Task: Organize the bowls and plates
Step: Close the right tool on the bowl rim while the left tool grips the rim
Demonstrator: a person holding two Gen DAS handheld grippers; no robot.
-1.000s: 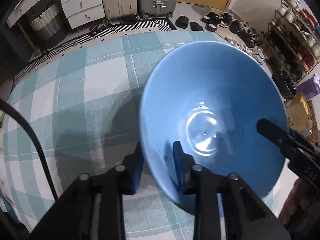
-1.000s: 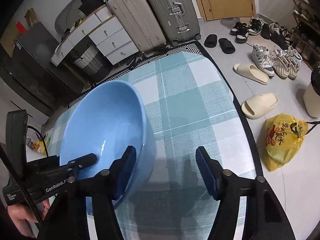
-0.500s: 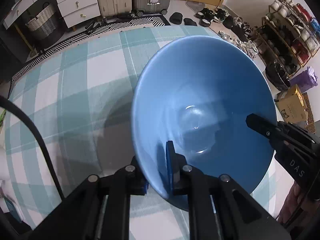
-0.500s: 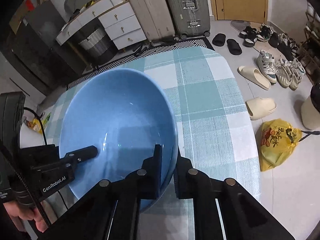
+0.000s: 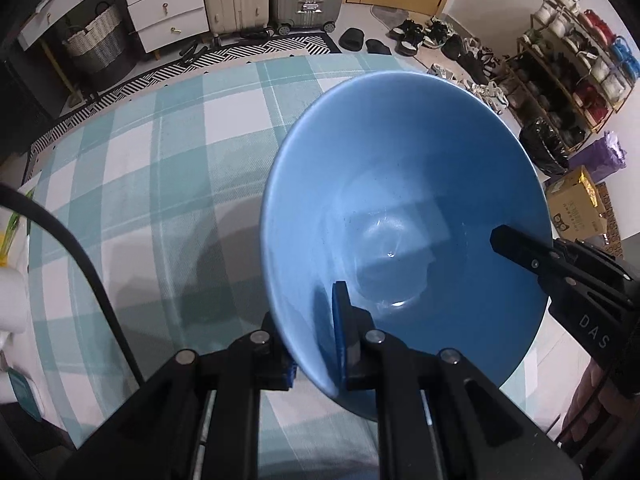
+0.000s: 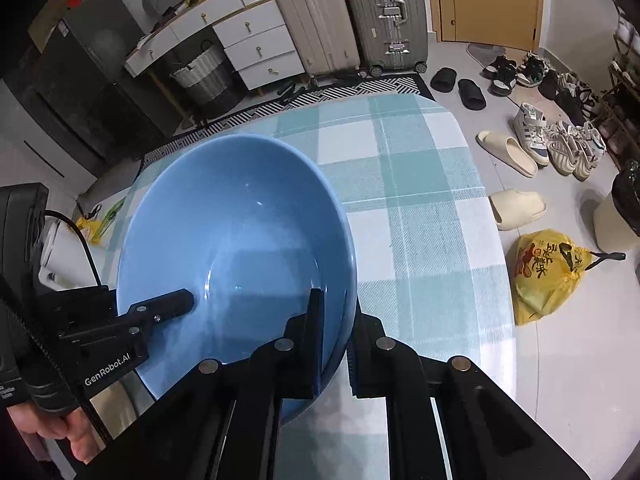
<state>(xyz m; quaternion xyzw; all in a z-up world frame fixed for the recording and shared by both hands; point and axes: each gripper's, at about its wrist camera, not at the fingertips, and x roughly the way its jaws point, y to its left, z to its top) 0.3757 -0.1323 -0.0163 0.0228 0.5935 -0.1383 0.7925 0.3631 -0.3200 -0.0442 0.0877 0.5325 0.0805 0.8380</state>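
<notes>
A large blue bowl (image 5: 404,208) is held above the teal-and-white checked tablecloth (image 5: 168,168). My left gripper (image 5: 316,340) is shut on the bowl's near rim, one finger inside and one outside. My right gripper (image 6: 336,332) is shut on the opposite rim of the same bowl (image 6: 236,240), also one finger inside and one outside. In the left wrist view the right gripper's finger reaches into the bowl from the right; in the right wrist view the left gripper's finger reaches in from the left. No plates or other bowls are in view.
The round table's far edge (image 6: 452,116) drops to a floor with slippers (image 6: 516,208), shoes and a yellow bag (image 6: 548,272). Suitcases (image 6: 380,16), a drawer unit (image 6: 256,48) and a shoe rack (image 5: 572,60) stand beyond.
One second ago the right gripper was open beside the bowl; it has since closed on the rim. The left gripper has tightened on its rim, and the bowl has risen slightly.
</notes>
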